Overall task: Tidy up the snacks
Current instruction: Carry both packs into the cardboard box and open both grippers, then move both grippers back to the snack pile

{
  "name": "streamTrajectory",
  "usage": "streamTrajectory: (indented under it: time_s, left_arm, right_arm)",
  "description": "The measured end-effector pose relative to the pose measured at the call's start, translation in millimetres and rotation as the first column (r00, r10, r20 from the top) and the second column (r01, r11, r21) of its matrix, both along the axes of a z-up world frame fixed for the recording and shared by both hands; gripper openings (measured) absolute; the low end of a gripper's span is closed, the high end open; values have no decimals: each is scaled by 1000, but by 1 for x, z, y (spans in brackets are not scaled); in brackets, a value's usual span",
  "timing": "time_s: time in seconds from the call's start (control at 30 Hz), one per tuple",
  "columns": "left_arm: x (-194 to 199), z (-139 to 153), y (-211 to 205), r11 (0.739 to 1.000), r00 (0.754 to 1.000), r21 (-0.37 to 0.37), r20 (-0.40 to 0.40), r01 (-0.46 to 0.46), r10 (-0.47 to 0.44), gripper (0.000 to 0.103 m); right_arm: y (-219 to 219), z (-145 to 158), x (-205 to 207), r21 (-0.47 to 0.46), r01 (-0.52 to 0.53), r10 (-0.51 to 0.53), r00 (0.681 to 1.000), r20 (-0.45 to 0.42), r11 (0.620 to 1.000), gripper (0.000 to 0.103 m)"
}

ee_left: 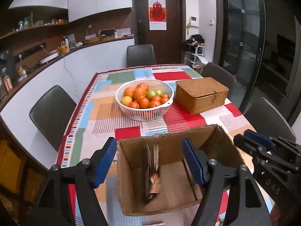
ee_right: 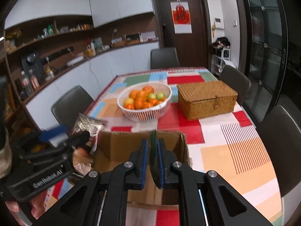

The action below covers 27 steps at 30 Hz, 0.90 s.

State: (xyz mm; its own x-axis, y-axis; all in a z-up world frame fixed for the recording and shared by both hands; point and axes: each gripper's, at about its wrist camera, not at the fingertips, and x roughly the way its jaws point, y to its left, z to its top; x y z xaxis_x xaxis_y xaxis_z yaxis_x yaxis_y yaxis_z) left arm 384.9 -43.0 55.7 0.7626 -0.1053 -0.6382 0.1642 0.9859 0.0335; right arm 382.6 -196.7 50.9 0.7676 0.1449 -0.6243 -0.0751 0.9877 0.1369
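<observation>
An open cardboard box (ee_left: 163, 171) stands at the near edge of the table; it also shows in the right wrist view (ee_right: 120, 146). A snack packet (ee_left: 152, 173) stands on edge inside it. My left gripper (ee_left: 150, 162) is open above the box, straddling its left wall; the packet shows between its fingers. In the right wrist view the left gripper (ee_right: 62, 139) appears beside a crinkly snack packet (ee_right: 88, 126), blurred. My right gripper (ee_right: 152, 160) is shut on a thin dark green packet (ee_right: 153, 150) above the box; it shows at the right of the left wrist view (ee_left: 252, 141).
A white basket of oranges and green fruit (ee_left: 144, 98) stands mid-table, with a closed wicker box (ee_left: 202, 94) to its right. The patterned tablecloth (ee_right: 235, 141) covers the table. Dark chairs (ee_left: 52, 113) surround it.
</observation>
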Motion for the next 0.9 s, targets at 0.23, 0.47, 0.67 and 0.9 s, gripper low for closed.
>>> streamTrajectory:
  time_s: [0.23,0.47,0.67,0.9]
  left_arm:
    - [-55,10,4,1000,999,13,47,17,-17,75]
    - [-117,7,-2,997,994,13,70,82,-83,76]
    - [-160,-8,-9,991,989,19,62,130,-131,76]
    - [-200,-32,-17,985,985,-16,12,172,-171,76]
  right_arm:
    - [-6,-2,-33,-15,-23,23,1000,13,1000,39]
    - [-7,-5,-93,-35,-85,86,996,38,996,50]
    - [-11,-20,-146,-30,-113,114,993,36,993,50]
    - [-20,-49,-187,11,-122,123,992,-30,992,50]
